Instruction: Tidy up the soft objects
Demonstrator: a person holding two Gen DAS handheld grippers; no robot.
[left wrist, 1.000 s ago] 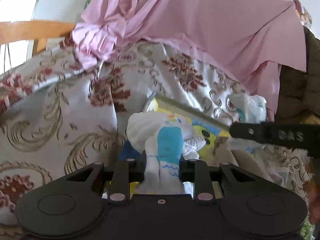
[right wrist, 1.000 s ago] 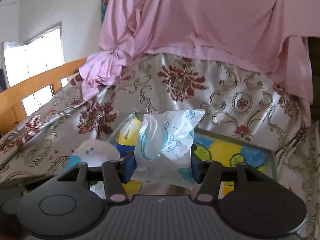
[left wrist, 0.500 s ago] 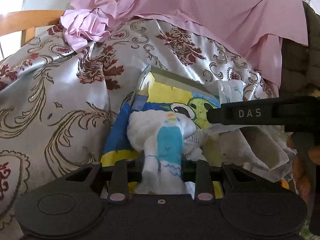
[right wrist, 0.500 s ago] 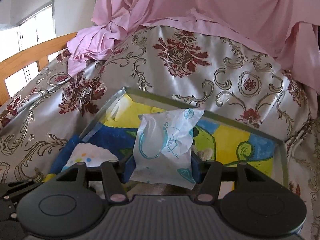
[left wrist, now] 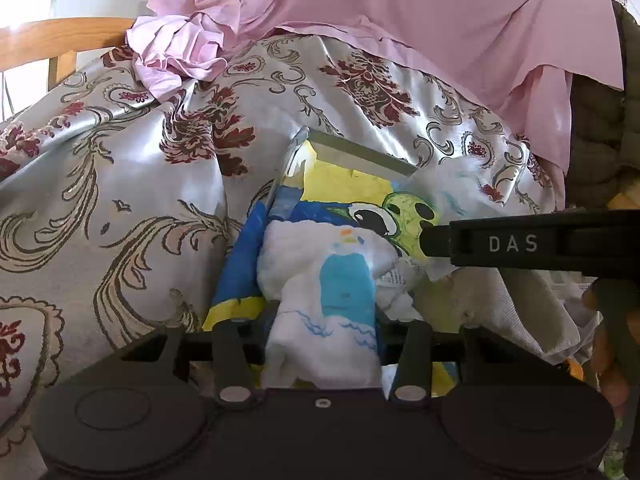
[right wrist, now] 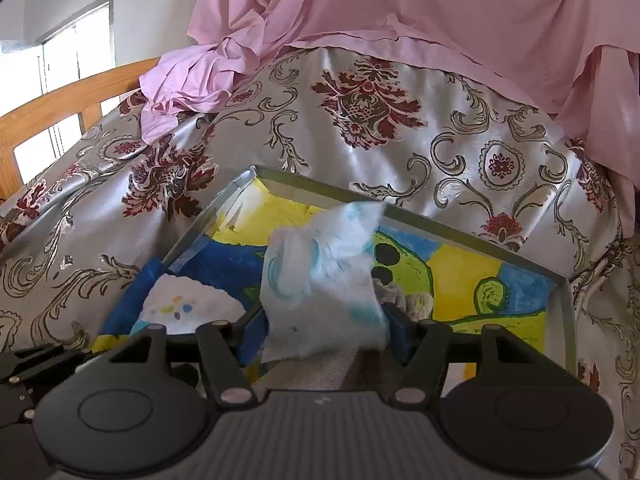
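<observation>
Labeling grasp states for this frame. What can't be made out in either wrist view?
- Left wrist view: whether the left claw pads press the white cloth with the blue patch; the cloth covers them as the jaws open.
- Right wrist view: the white-and-blue packet is motion-blurred; right claw contact is unclear, jaws opening.
- Both views: the painted tray's near edge, behind the claw bodies.

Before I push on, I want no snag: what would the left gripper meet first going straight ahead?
The left gripper, jaws opening, has a white cloth with a blue patch between them; that comes first. Beyond it, probably the painted tray floor, though depth is unclear.
</observation>
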